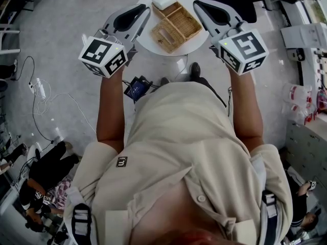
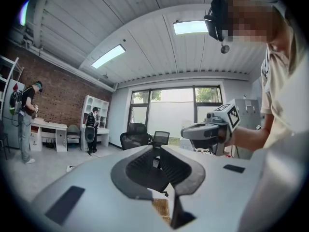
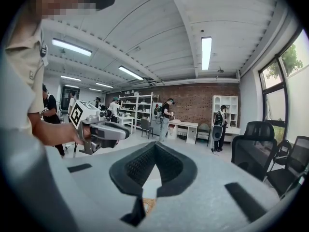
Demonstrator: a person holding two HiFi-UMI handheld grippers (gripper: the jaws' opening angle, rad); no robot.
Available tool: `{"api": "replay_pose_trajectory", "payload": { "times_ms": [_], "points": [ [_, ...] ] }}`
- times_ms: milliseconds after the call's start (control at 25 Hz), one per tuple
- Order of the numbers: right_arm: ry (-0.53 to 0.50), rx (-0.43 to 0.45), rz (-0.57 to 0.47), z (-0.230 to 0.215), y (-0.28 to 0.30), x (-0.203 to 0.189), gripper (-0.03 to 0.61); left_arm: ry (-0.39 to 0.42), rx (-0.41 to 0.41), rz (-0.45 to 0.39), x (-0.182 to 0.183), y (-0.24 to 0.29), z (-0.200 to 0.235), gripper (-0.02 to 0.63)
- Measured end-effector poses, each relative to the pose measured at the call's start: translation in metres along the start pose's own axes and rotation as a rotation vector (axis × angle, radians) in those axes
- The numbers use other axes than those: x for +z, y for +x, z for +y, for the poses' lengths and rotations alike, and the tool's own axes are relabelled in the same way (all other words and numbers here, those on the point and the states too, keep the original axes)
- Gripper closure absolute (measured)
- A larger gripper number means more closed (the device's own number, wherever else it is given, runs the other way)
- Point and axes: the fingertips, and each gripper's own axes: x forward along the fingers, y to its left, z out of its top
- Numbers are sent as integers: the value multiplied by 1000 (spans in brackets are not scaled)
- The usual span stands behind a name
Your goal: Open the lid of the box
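Note:
A woven wicker box (image 1: 176,25) lies on a small round white table (image 1: 196,40), its two halves spread open side by side. A white block (image 1: 164,0) rests at the box's far end. My left gripper (image 1: 144,8) hovers at the box's left side, jaws shut and empty. My right gripper (image 1: 196,4) hangs at the box's right side, also shut with nothing held. In the left gripper view the jaw tips (image 2: 155,147) meet, with a bit of wicker (image 2: 161,209) below. The right gripper view shows the same closed tips (image 3: 154,143) above wicker (image 3: 147,205).
The table stands on a grey floor with cables and a power strip (image 1: 36,88) to the left. A white cabinet (image 1: 306,137) is at the right. Office chairs (image 3: 263,149), desks and several people stand around the room.

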Motion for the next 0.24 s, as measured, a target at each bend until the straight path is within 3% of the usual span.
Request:
{"api": "replay_pose_trajectory", "payload": {
  "times_ms": [240],
  "points": [
    [6,7,12,-1,9,-3,588,-2,5,14,-6,0,7,571]
  ]
}}
